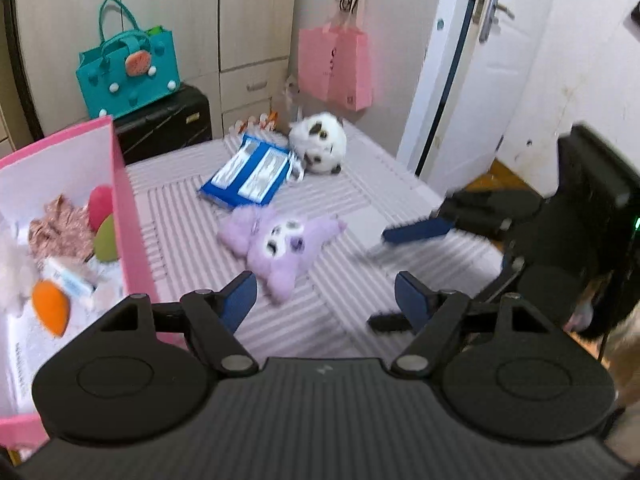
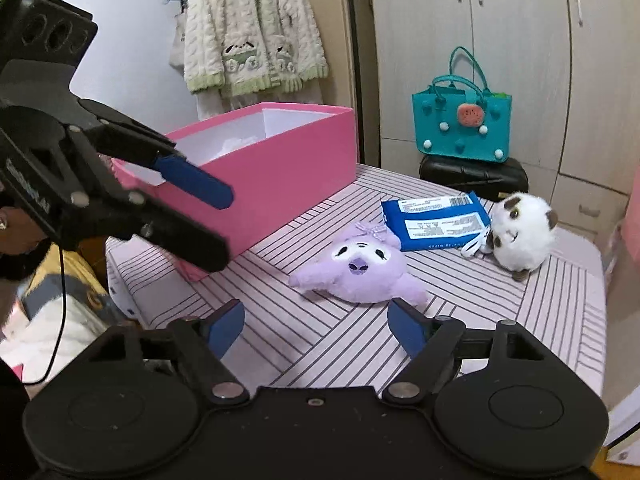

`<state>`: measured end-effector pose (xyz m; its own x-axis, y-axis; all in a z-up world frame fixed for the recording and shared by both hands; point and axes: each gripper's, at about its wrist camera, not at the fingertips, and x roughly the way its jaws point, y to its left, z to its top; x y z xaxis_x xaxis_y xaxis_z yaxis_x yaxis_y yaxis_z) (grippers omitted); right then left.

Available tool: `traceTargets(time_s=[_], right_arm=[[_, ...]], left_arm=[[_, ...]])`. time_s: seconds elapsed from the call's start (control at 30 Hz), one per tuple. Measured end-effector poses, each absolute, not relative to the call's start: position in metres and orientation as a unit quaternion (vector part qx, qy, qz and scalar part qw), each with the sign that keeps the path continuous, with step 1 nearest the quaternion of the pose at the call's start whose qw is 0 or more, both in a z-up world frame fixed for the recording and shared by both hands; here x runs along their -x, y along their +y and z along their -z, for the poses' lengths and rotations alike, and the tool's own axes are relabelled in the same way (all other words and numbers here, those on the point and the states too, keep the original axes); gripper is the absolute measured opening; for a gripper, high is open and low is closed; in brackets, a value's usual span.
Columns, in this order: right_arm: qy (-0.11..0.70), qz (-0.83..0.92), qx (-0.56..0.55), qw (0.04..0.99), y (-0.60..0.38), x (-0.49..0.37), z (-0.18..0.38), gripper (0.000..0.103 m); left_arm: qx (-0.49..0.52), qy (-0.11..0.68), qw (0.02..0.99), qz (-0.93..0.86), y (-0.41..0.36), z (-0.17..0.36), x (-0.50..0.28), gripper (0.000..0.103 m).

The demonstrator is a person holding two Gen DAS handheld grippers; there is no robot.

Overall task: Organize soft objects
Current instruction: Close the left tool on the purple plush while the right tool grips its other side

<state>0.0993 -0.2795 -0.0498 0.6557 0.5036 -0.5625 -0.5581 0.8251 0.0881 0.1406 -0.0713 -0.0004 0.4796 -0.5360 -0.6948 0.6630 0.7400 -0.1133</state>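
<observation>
The purple plush (image 2: 358,270) lay near the middle of the striped table (image 2: 560,300), clear of both grippers. The left gripper (image 1: 325,300) hung over the near edge with jaws spread and nothing between them; the right gripper (image 2: 316,326) was likewise spread and empty, just short of the plush. Toward the far edge the white plush (image 2: 522,236) touched a blue packet (image 2: 436,220). The pink box (image 2: 280,168) stood at the left edge, holding soft items (image 1: 60,232)

Plush toy (image 2: 360,270) lies between box (image 2: 280,184) and packet (image 2: 436,220).
</observation>
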Motion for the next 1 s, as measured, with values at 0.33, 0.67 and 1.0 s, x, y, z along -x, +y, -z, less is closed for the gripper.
traceTargets(time_s=[0.33, 0.67, 1.0], right_arm=[[0.271, -0.3, 0.051, 0.913, -0.281, -0.125, 0.071, 0.088], [0.244, -0.322, 0.08, 0.911, -0.28, -0.14, 0.078, 0.088], [0.295, -0.303, 0.076, 0.903, -0.274, -0.164, 0.089, 0.087]], left_arm=[[-0.076, 0.351, 0.873, 0.331, -0.105, 0.024, -0.167, 0.079], [0.025, 0.349, 0.898, 0.269, -0.1, 0.055, -0.195, 0.084], [0.031, 0.334, 0.904, 0.267, -0.104, 0.072, -0.2, 0.082]])
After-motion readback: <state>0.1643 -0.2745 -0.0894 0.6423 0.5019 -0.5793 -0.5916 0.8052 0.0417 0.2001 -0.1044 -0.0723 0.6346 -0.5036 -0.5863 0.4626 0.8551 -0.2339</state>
